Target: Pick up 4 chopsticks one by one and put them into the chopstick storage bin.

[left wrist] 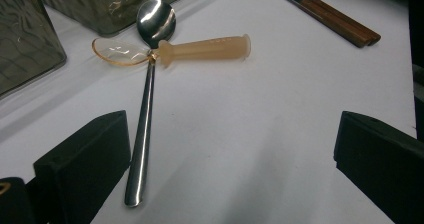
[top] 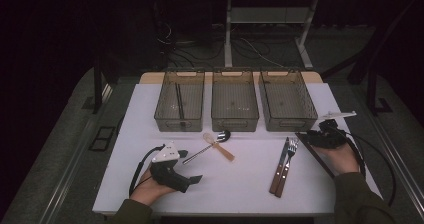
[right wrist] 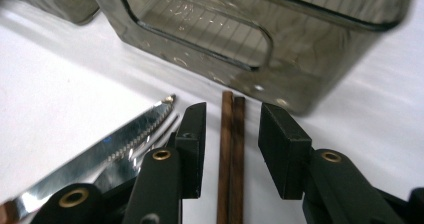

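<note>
The right gripper (right wrist: 227,134) stands with its jaws partly open astride a pair of brown chopsticks (right wrist: 231,149), pads clear of the wood on both sides. The sticks lie flat on the white table (top: 240,184), their long axis running straight up the gap toward the right-hand bin (top: 287,101), so closing should pinch them across their width. A knife (right wrist: 100,149) lies just beside the left jaw. The left gripper (top: 192,179) rests wide open, empty, beside a steel spoon (left wrist: 145,109).
</note>
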`<state>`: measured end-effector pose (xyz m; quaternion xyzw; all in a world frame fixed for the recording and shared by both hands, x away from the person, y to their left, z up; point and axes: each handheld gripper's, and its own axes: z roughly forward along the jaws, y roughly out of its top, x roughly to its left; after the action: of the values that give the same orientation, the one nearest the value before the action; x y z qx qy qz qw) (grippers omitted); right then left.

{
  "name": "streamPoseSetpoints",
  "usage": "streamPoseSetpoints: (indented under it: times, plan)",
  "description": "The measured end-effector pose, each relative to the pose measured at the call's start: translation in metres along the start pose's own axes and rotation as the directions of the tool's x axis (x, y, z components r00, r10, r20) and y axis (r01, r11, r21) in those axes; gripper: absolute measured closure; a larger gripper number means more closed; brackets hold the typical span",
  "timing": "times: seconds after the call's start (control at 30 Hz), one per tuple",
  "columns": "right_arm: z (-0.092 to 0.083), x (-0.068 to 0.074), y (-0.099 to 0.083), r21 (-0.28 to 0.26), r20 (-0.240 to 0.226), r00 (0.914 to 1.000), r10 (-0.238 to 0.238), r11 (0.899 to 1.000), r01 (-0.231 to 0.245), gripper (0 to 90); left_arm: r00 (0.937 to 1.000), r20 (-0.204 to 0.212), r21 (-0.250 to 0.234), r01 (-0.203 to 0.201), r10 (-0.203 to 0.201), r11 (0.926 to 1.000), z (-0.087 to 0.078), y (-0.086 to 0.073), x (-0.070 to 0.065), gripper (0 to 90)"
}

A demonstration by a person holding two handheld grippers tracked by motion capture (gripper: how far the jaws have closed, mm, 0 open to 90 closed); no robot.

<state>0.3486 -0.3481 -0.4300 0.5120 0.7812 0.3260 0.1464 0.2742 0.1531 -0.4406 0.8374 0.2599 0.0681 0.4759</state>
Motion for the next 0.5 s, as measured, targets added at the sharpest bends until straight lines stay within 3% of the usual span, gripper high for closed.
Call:
streamPoseSetpoints:
  times: [0.17, 0.3, 0.5]
  plan:
    - [-0.016, -0.002, -0.011, -0.005, -0.045, 0.9989, -0.014, 1.000, 0.014, 65.1, 1.0000, 0.006, 0.002, -0.003, 0.003, 1.0000, 0.000, 0.000, 0.000, 0.9]
    - [-0.028, -0.001, -0.022, 0.009, -0.048, 0.9976, -0.049, 0.999, 0.050, 68.2, 1.0000, 0.008, 0.003, -0.003, 0.003, 1.0000, -0.002, -0.001, 0.002, 0.9]
    - [-0.045, -0.002, -0.041, 0.026, -0.051, 0.9973, -0.053, 0.998, 0.054, 70.6, 1.0000, 0.001, 0.000, 0.001, -0.001, 1.0000, -0.005, -0.001, 0.005, 0.9]
